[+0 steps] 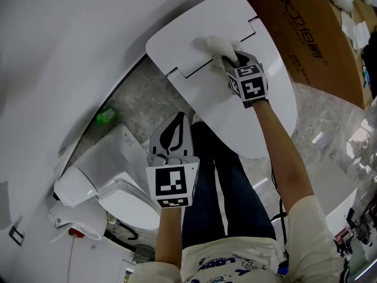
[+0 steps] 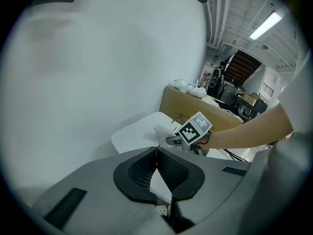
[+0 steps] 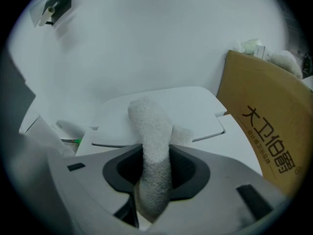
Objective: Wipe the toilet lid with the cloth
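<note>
Right tongs [image 3: 156, 166], which I hold in my right hand, are clamped on a white fluffy cloth [image 3: 149, 126]. The cloth stands up between the two dark jaws and folds forward onto the white toilet lid [image 3: 190, 104]. From my head camera I see the cloth pressed on the lid near its far end, just beside a straight seam that runs across it. My right arm is stretched out over the lid.

Left tongs [image 2: 157, 149] hold nothing, and their jaws are pressed together with the tips touching. I hold them in the air above my dark trousers [image 1: 218, 193], apart from the lid and pointing toward it.

On the right, a brown cardboard box [image 3: 264, 126] with black print stands just beside the lid. White bundles [image 3: 286, 60] show at the top edge of the box, but I cannot tell whether they lie in it or on it.

To my left, a second white toilet [image 1: 112, 181] stands close to the white wall [image 1: 59, 46]. From here I cannot see into its bowl. A small green thing [image 1: 106, 117] lies on the grey marbled floor [image 1: 147, 96] between that toilet and the lid. It is too small for me to tell what it is.
</note>
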`<state>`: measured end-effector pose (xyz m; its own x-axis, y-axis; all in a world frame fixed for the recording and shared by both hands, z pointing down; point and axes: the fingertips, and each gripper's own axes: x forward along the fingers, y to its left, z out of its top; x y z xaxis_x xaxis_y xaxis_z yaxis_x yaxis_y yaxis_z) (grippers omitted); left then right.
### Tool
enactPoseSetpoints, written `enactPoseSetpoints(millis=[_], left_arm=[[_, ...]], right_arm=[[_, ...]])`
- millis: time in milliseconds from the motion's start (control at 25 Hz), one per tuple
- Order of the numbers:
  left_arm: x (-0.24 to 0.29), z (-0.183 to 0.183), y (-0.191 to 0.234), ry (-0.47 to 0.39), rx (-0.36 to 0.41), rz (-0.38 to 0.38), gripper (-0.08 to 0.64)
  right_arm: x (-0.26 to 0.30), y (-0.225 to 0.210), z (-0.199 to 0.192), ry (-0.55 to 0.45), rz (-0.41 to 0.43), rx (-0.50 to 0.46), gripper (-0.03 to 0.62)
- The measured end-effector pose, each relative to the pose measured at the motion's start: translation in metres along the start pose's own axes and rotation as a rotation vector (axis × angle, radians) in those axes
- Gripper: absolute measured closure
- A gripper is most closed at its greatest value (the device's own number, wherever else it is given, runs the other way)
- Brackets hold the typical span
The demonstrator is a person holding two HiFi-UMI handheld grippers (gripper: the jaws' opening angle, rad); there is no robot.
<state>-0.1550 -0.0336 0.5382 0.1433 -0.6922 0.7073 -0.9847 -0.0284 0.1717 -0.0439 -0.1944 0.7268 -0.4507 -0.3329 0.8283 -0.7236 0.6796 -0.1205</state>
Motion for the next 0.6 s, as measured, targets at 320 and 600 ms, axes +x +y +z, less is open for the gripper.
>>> enactPoseSetpoints(millis=[320,600], left_arm=[[0.006,0.003,-0.013,0.005,0.013,-0.026,0.555],[0.007,0.002,-0.021,0.007,0.032,-0.043,0.555]], right_arm=[[-0.006,-0.002,-0.008,0.019,0.012,0.012,0.469],[-0.024,-0.006,-0.036,0.005,-0.008,0.044,0.469]])
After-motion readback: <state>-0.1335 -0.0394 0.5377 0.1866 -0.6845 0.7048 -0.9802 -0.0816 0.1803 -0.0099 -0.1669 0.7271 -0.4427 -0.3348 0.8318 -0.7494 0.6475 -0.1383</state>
